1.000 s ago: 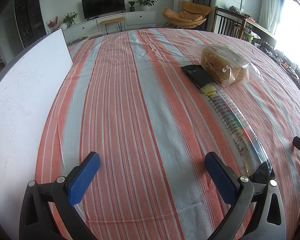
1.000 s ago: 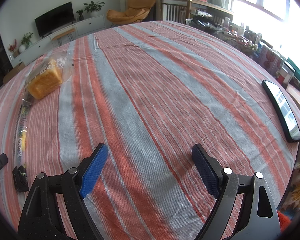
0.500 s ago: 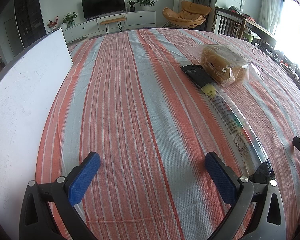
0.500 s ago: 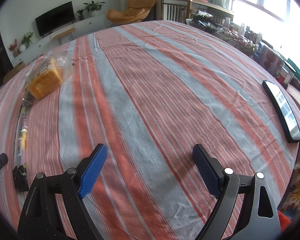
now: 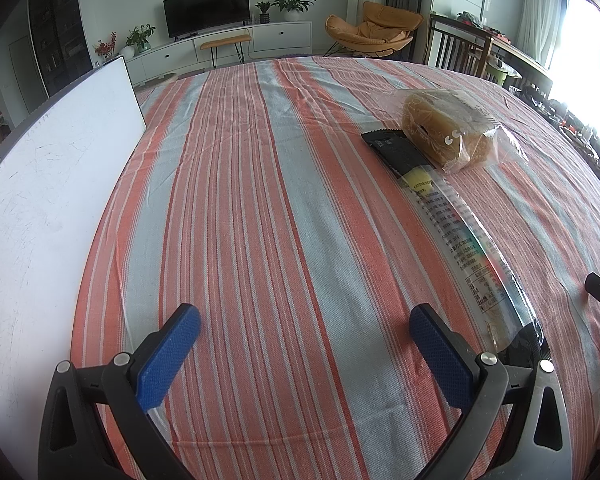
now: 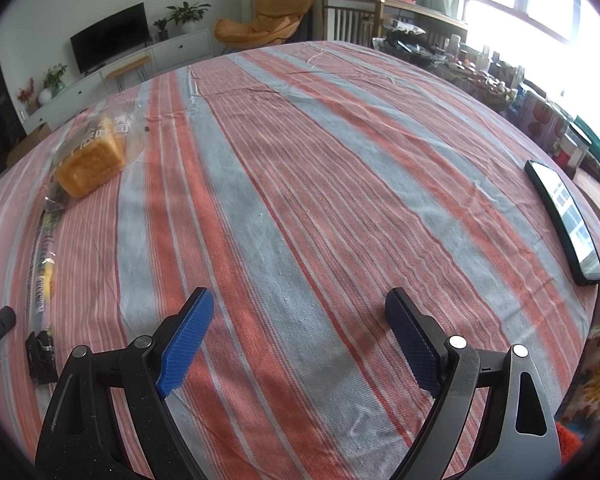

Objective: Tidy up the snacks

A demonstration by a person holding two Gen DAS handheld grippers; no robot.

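Grippers, left (image 5: 304, 330) and right (image 6: 300, 316), hover wide open and empty above the striped tablecloth (image 5: 260, 200). Nothing looks grasped yet. Next likely means reaching the long snack packet (image 5: 460, 236) near the bagged bread (image 5: 440, 132).

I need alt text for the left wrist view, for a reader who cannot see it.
The open left gripper hovers, holding nothing, over a red and grey striped tablecloth. To its right lie a long clear snack packet and, beyond, a bagged bread loaf. A white board is at the left.
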